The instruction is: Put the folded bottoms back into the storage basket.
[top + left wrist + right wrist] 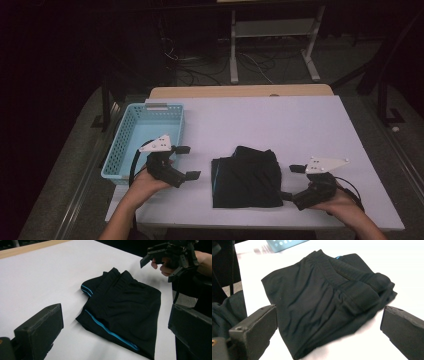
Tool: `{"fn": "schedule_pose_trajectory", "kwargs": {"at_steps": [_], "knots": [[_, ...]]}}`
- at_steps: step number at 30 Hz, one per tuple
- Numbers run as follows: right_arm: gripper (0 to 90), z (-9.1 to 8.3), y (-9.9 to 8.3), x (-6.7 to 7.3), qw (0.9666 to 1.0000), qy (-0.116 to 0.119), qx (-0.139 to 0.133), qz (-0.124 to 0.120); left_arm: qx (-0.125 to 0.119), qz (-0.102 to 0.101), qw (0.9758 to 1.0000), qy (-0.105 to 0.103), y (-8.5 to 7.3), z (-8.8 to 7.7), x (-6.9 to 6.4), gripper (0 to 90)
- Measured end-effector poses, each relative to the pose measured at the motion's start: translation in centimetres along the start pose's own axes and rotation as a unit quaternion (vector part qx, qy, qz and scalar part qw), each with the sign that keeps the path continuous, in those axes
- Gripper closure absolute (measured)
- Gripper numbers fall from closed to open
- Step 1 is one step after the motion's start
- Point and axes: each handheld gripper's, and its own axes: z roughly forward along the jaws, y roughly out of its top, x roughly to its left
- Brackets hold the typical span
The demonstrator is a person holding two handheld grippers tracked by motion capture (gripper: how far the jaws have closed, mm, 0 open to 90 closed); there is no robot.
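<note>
Your folded black shorts (246, 176) lie flat on the white table (280, 120), between your two hands and well to the right of the blue basket (145, 137). Your right gripper (292, 182) sits just beside the garment's right edge with its jaws spread wide and nothing between the pads; your left gripper (187, 162) hangs near the left edge, jaws likewise wide apart and empty. The risk, as I judge it, is the fold coming undone: if you pinch only the top layer, the lower layers can slide out and the bundle opens as you lift. The thick waistband (359, 293) sits on the far side, so a grab at the thin near edge may let the heavy end sag and drag. Lifting one side before the other could twist the stack, and a loose corner could catch the basket's rim
</note>
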Motion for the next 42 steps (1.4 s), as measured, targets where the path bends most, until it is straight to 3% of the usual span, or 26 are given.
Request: {"fn": "schedule_pose_trajectory", "kwargs": {"at_steps": [4,10,16,20,32,42], "knots": [[1.2,-0.3,-0.9,-0.1,1.0,-0.002,0.002,0.008,-0.001,-0.005,1.0,0.001,0.1,0.0,0.0,0.0],[1.4,0.0,-0.8,-0.4,0.9999,0.005,-0.003,0.009,0.002,-0.003,1.0,0.0,0.4,0.1,0.0,0.0],[1.7,0.5,-0.8,-0.3,0.9999,0.009,0.004,0.005,-0.003,0.003,0.9999,0.01,1.0,-0.1,-0.4,0.0],[1.8,0.7,-0.7,-0.3,0.9999,0.013,0.005,0.004,-0.016,0.009,0.9998,0.002,1.7,-0.1,-1.0,0.0],[2.3,0.8,-0.7,-0.1,0.9999,0.014,0.006,-0.005,-0.012,0.009,0.9998,-0.01,2.2,2.1,-2.7,0.0],[4.8,0.8,-0.6,0.0,0.9997,0.018,0.006,-0.013,0.012,0.011,0.9996,-0.021,2.0,4.5,-3.6,0.0]]}}
